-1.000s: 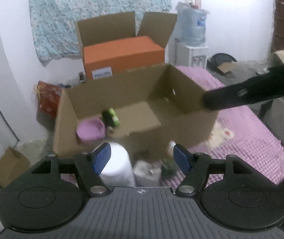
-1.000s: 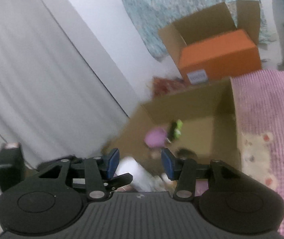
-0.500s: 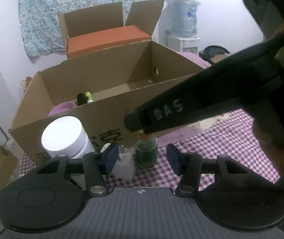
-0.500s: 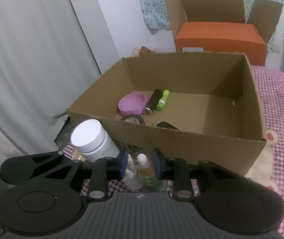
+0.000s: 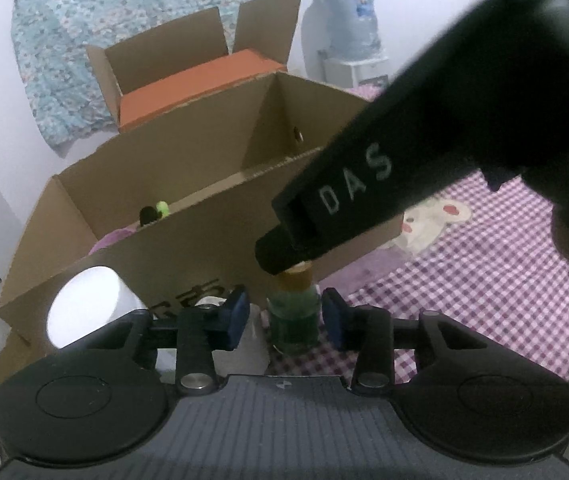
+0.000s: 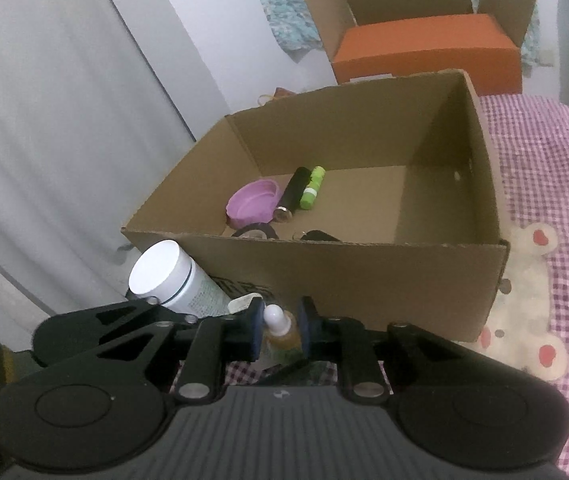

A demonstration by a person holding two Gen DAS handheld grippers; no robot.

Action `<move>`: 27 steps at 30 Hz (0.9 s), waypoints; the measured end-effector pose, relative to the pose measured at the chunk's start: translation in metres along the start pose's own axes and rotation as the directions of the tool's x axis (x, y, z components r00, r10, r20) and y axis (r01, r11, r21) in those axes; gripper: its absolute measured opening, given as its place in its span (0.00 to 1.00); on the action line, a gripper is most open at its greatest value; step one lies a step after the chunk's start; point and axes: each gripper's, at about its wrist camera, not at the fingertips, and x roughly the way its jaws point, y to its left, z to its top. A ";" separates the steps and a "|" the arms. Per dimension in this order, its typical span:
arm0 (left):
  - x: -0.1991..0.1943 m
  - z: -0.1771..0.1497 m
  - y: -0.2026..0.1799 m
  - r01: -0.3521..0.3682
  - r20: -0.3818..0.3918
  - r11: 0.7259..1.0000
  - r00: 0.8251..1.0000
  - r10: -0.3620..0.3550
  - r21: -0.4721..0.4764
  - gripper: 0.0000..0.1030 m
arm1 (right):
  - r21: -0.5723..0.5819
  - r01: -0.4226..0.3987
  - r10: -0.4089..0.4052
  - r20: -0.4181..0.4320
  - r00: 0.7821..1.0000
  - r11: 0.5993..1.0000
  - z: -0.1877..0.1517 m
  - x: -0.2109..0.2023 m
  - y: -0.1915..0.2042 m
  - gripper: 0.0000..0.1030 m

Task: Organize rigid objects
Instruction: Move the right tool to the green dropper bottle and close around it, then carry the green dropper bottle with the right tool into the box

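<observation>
An open cardboard box (image 6: 364, 272) stands on the checked cloth and holds a purple lid (image 6: 253, 202), a black tube (image 6: 294, 194) and a green tube (image 6: 312, 187). In front of it stand a small green dropper bottle (image 5: 294, 318) and a white jar (image 5: 84, 308). My left gripper (image 5: 286, 320) is open with its pads on either side of the bottle. My right gripper (image 6: 280, 328) comes from above and is shut on the bottle's dropper top (image 6: 278, 322); the white jar (image 6: 176, 280) shows to its left. The right gripper's black body (image 5: 384, 192) crosses the left wrist view.
A second cardboard box with an orange box inside (image 6: 428, 48) stands behind. A grey curtain (image 6: 64, 140) hangs at the left. A water dispenser (image 5: 350, 36) stands at the back right. A small white object (image 5: 252, 340) sits beside the bottle. The pink checked cloth (image 5: 484, 280) extends right.
Both grippers have dropped low in front of the box. The right gripper has closed on the dropper bottle's top. The left gripper's pads have come around the bottle.
</observation>
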 end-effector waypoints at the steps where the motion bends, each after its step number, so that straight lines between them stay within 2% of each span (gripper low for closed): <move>1: 0.002 0.001 0.000 0.000 -0.004 1.000 1.000 0.000 0.003 0.37 | 0.004 -0.003 0.003 0.000 1.000 1.000 0.000 0.000 -0.001 0.19; 6: 0.006 -0.001 -0.003 0.001 -0.022 1.000 1.000 -0.001 0.018 0.31 | 0.044 -0.028 0.028 0.004 1.000 0.999 0.000 0.000 -0.008 0.19; 9: 0.006 0.000 -0.004 -0.011 -0.017 0.999 1.000 0.011 0.032 0.30 | 0.055 -0.032 0.032 0.009 0.999 0.998 -0.001 -0.001 -0.010 0.19; 16: 0.001 0.000 0.000 0.009 -0.014 1.000 1.000 -0.009 -0.005 0.30 | 0.036 -0.014 0.014 0.005 1.000 0.999 -0.001 -0.006 -0.004 0.19; 23: -0.030 0.013 0.006 0.012 0.035 1.000 0.999 -0.011 -0.021 0.30 | -0.011 -0.004 0.004 0.030 1.000 1.000 0.007 -0.029 0.017 0.19; 27: -0.052 0.032 0.024 0.048 0.073 0.997 0.996 -0.043 -0.068 0.30 | -0.060 -0.017 0.021 0.066 0.998 0.998 0.026 -0.051 0.036 0.19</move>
